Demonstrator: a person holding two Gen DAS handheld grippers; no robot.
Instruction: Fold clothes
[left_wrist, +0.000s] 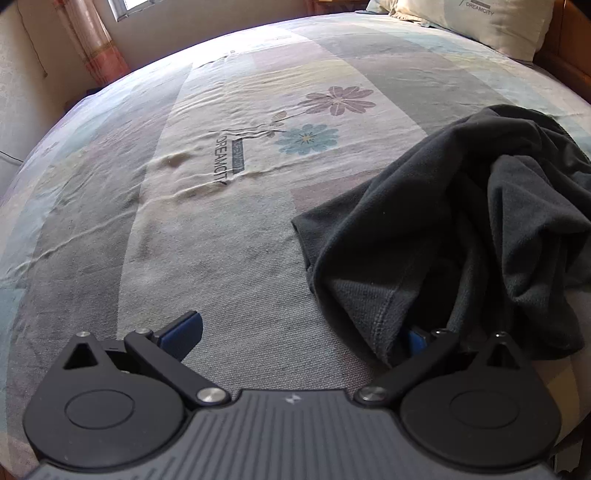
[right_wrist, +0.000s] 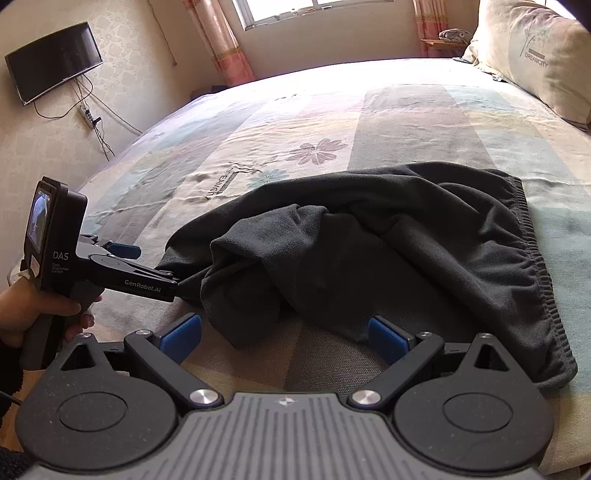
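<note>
Dark grey garment (right_wrist: 388, 251): lying crumpled on the bed, toward its near edge, with the gathered elastic waistband (right_wrist: 532, 266) running down its right side and a fold bunching up in the middle.
Bedsheet (left_wrist: 229, 229): stretching pale and patchworked under everything, showing printed flowers (left_wrist: 325, 118) and lettering, wrinkling beyond the cloth.
Left gripper (left_wrist: 295, 332): sitting low at the garment's left end, its jaws standing wide; one blue pad (left_wrist: 184, 328) is resting clear over bare sheet, while the other is disappearing under a hemmed edge of the cloth, which is draping across it.
Right gripper (right_wrist: 284, 334): hovering at the near edge of the garment with its jaws spread wide, both blue pads showing and nothing between them but sheet and the tip of a fold.
Hand (right_wrist: 40, 314): wrapping the left tool's handle, seen from the right wrist camera.
Pillow (right_wrist: 535, 62): leaning at the head of the bed, far right.
Television (right_wrist: 51, 61): hanging on the left wall.
</note>
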